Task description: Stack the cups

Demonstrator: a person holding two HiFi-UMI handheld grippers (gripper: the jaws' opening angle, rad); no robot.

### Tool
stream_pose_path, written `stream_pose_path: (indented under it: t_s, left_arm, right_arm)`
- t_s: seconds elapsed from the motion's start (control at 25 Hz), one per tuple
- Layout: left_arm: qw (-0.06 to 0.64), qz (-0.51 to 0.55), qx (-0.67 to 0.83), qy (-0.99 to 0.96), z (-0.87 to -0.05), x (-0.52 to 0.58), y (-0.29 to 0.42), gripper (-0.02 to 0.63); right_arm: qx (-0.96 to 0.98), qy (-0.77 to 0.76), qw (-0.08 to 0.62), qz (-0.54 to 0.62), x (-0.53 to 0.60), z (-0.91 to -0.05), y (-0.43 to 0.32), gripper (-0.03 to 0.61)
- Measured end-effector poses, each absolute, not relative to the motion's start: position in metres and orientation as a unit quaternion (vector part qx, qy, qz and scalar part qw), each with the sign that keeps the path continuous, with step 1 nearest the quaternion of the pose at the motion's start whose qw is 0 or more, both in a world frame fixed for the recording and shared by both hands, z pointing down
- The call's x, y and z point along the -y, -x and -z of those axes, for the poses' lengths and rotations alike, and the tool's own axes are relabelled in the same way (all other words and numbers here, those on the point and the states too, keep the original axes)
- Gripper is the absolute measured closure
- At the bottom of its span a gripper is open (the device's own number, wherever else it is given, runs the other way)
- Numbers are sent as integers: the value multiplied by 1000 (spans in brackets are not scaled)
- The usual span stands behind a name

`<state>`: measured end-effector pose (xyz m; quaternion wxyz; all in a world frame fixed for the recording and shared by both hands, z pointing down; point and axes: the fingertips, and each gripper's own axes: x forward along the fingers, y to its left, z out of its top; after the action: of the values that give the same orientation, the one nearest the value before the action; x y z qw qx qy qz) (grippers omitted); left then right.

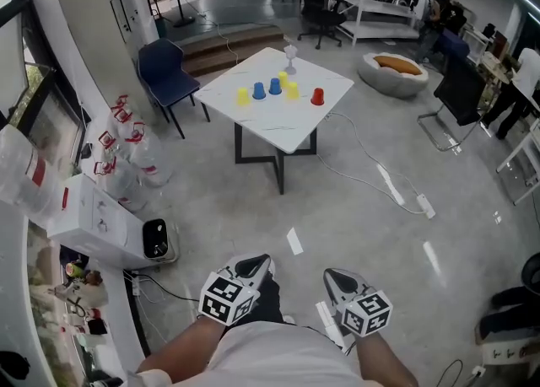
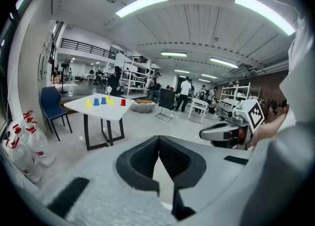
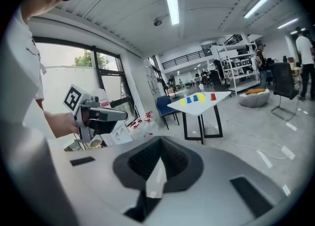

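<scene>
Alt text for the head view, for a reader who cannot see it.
Seen from above, a person holds the left gripper and right gripper close to the body, both empty, far from a white table across the grey floor. On it stand yellow and blue cups and a red cup, none stacked.

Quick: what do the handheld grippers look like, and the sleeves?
Left gripper and right gripper match: grey moulded shells, black ribbed jaws, a cube of black-and-white square markers on each. No cables seen. Person wears a white top, short sleeves.
</scene>
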<state>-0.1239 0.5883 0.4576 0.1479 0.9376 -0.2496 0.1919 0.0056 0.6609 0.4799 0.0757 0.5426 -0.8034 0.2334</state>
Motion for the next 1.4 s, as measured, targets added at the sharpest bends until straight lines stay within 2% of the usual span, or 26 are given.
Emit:
stream_pose_path:
  t_s: [0.36, 0.88, 1.4]
  left_arm:
    - [152, -186, 250, -938, -467, -494, 97, 604]
    - [129, -154, 223, -954, -428, -294, 53, 604]
    - [140, -171, 225, -949, -448, -198, 64, 604]
  right_arm:
    - [802, -540, 93, -238, -580, -489, -25, 572]
    - [808, -541, 115, -202, -375, -454, -40, 572]
    - [798, -552, 127, -206, -275, -460, -48, 572]
